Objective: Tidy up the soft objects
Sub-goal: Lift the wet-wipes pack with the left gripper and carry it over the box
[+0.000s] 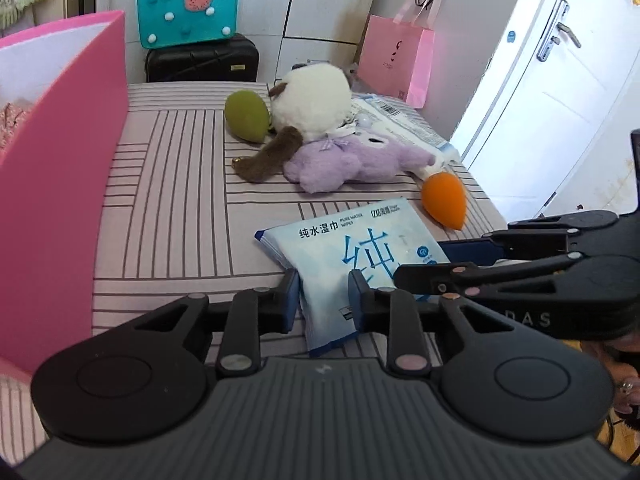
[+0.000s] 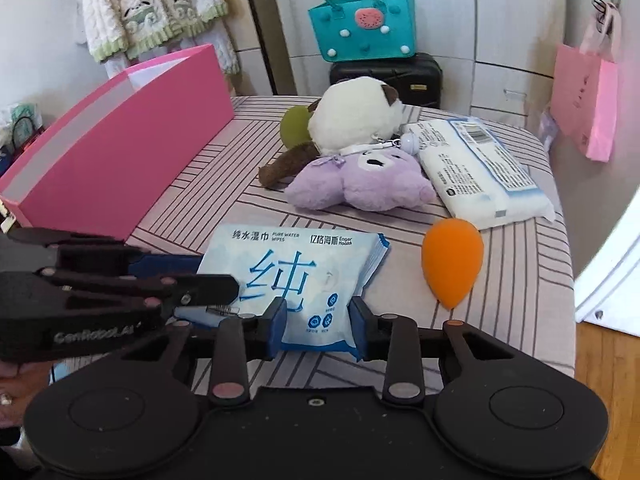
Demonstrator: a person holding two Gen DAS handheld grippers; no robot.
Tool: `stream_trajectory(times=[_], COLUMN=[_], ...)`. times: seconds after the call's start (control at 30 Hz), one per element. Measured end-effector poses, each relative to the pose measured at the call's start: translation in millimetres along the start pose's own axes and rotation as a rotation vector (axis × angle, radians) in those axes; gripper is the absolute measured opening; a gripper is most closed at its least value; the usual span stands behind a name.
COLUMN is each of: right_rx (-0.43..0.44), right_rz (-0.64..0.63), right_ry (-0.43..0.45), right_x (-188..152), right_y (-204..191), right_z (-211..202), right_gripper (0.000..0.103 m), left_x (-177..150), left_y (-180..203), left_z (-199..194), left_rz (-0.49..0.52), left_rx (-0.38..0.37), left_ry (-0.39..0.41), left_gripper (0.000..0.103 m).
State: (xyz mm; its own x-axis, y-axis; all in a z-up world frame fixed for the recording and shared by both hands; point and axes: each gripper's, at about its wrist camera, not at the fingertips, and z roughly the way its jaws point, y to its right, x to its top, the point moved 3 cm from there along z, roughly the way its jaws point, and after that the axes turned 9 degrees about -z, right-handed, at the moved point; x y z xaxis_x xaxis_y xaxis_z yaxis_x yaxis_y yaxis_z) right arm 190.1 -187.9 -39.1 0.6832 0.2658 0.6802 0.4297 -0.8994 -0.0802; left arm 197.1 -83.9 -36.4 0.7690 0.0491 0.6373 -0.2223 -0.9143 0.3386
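A blue-and-white pack of wet wipes lies on the striped pink cover. My left gripper has its fingers on both sides of the pack's near left corner; it enters the right wrist view from the left. My right gripper grips the pack's near edge; it enters the left wrist view from the right. An orange sponge egg, a purple plush, a white-and-brown plush, a green sponge and a white wipes pack lie further back.
A tall pink box stands open at the left of the surface. A teal bag on a black case and a pink paper bag stand behind. A white door is at the right.
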Motion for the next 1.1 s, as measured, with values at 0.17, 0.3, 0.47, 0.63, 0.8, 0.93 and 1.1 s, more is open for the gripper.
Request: stream_trajectory(times=[0.17, 0.3, 0.47, 0.63, 0.8, 0.93, 1.1], right_rx=[0.025, 0.03, 0.04, 0.055, 0.074, 0.077, 0.098], right_rz=[0.066, 0.08, 0.052, 0.033, -0.026, -0.058, -0.099], right_ry=[-0.039, -0.063, -0.087, -0.09, -0.089, -0.094, -0.09], right_x=[0, 0, 4, 11, 19, 24, 34], right_y=[-2, -12, -35, -56, -76, -90, -109], right_z=[-10, -22, -41, -59, -74, -78, -88], right_gripper=[0.04, 0.042, 0.043, 0.044, 0.046, 0.046, 0.046], left_x=[-3, -5, -7, -9, -13, -14, -14], left_y=[0, -3, -7, -17, -26, -33, -43], left_z=[-21, -38, -63, -85, -99, -113, -135], left_rz=[0.008, 0.025, 0.066, 0.055, 0.036, 0.034, 0.031], left_rx=[-0.045, -0.064, -0.066, -0.091, -0.099, -0.097, -0.106], left_ry=[-0.026, -0.053, -0.074, -0.123, -0.13, -0.109, -0.115], left_gripper=[0.025, 0.025, 0.024, 0.024, 0.024, 0.024, 0.024])
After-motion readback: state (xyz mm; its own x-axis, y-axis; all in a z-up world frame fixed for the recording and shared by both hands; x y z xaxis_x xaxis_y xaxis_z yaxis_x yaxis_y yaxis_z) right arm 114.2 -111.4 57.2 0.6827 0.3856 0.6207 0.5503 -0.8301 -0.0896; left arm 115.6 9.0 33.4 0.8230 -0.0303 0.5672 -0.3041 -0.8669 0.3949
